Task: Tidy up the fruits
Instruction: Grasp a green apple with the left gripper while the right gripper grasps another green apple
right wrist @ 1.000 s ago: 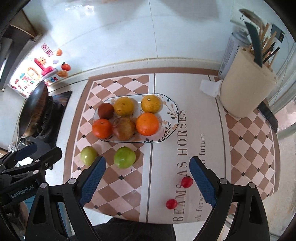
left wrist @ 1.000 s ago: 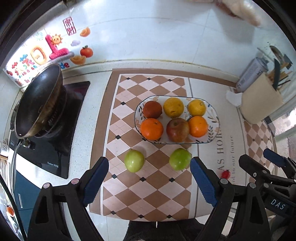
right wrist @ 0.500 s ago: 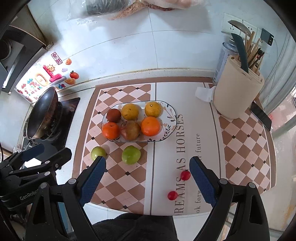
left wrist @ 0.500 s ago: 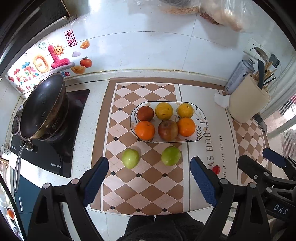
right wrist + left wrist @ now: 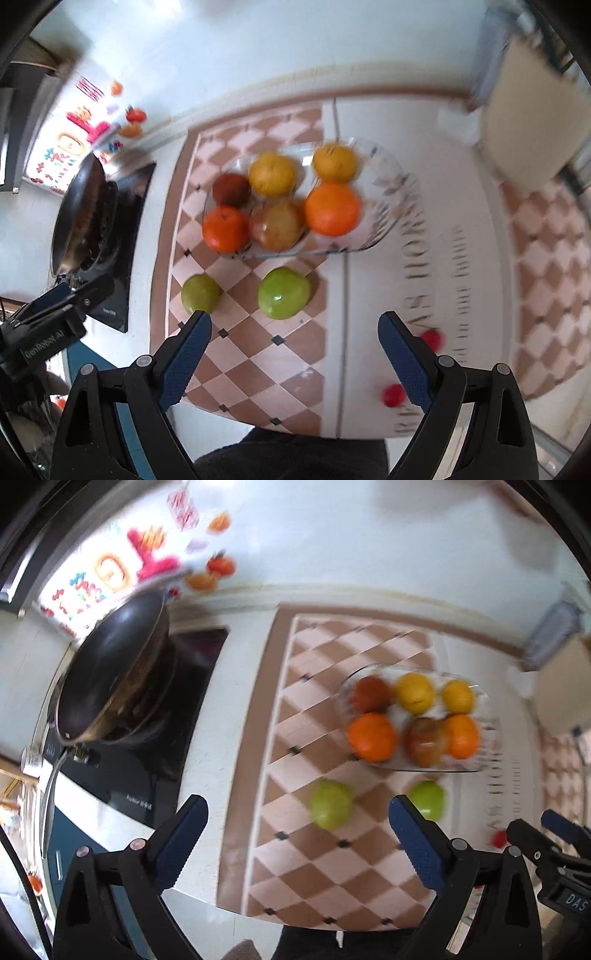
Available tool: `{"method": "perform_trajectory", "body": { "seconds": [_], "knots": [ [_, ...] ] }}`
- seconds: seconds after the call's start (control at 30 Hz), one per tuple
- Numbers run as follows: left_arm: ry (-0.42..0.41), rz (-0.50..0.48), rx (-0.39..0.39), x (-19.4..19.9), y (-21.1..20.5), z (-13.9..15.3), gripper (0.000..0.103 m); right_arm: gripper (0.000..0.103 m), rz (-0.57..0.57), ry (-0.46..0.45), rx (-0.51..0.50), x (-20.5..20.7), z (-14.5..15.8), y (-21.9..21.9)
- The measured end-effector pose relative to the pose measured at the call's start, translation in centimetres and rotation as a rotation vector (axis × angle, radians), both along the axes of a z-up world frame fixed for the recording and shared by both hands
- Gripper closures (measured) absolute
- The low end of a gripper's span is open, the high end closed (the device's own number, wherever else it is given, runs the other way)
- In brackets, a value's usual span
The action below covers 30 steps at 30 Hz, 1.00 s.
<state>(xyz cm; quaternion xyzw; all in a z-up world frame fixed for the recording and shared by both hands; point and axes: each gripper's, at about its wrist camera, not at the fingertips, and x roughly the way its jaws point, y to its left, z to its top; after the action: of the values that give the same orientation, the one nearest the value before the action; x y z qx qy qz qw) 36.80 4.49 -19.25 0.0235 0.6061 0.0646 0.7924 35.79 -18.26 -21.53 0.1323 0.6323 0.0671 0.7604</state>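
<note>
- Two hand-held grippers hang above a kitchen counter covered by a checkered mat (image 5: 258, 354). The left gripper (image 5: 297, 840) has its blue fingers spread wide and holds nothing. The right gripper (image 5: 294, 350) is likewise spread wide and empty.
- The landmark is an oval glass plate (image 5: 388, 206) lying on the mat.
- Count on the plate: six fruits in two rows, touching one another. Two are yellow, two are orange, one is dark red, and one is a mottled red-green apple (image 5: 277, 226).
- Count off the plate: two green apples on the mat, just beside the plate's near edge. The larger one (image 5: 283, 293) sits nearest the right gripper; the smaller one (image 5: 200, 293) lies to its left.
- Also off the plate: two small red fruits (image 5: 431, 339), near the plate's right end, partly hidden behind the right gripper's finger.
- Both pictures are blurred, so fine detail is uncertain.
- Risk: the green apples are round and smooth, so an off-centre squeeze could send one rolling toward the counter edge.
- Risk: the plate looks nearly full, so adding fruit may knock others out.
- Risk: the small red fruits look soft and could be crushed by a hard grip.
- Risk: the grippers work close together and might collide.
</note>
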Motion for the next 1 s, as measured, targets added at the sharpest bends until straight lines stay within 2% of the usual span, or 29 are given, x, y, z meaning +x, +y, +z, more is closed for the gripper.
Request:
{"method": "perform_trajectory", "body": {
  "seconds": [0.13, 0.3, 0.4, 0.47, 0.5, 0.53, 0.6, 0.7, 0.83, 1.0],
  "knots": [
    [0.107, 0.038, -0.012, 1.4, 1.7, -4.4, 0.003, 0.009, 0.024, 0.090, 0.005, 1.9, -6.1, 2.3],
    [0.234, 0.060, -0.075, 2.6, 1.8, -9.4, 0.003, 0.010, 0.024, 0.170, 0.016, 3.4, -11.5, 4.2],
    [0.295, 0.048, -0.109, 3.0, 1.1, -12.2, 0.003, 0.021, 0.023, 0.197, 0.016, 4.0, -13.4, 4.8],
    [0.319, 0.038, -0.143, 3.1, 0.7, -13.3, 0.003, 0.036, 0.035, 0.194, 0.008, 4.1, -14.0, 5.1],
    [0.329, 0.034, -0.179, 3.2, 0.5, -13.9, 0.008, 0.040, 0.046, 0.185, 0.014, 4.1, -14.1, 5.2],
    [0.334, 0.035, -0.193, 3.2, 0.4, -14.2, 0.014, 0.040, 0.054, 0.180, 0.011, 4.2, -14.1, 5.3],
    [0.342, 0.024, -0.215, 3.2, 0.1, -14.9, 0.036, 0.041, 0.083, 0.180, -0.013, 4.0, -14.1, 5.5],
    [0.336, 0.006, -0.226, 3.0, -0.5, -15.1, 0.052, 0.041, 0.105, 0.187, -0.026, 3.3, -14.0, 4.7],
    [0.313, -0.034, -0.173, 2.4, -1.7, -15.0, 0.052, 0.041, 0.100, 0.210, -0.019, 2.2, -14.0, 3.2],
    [0.296, -0.044, -0.230, 0.8, -3.1, -13.2, 0.052, 0.041, 0.049, 0.207, 0.022, 1.4, -13.3, 0.3]
  ]
}}
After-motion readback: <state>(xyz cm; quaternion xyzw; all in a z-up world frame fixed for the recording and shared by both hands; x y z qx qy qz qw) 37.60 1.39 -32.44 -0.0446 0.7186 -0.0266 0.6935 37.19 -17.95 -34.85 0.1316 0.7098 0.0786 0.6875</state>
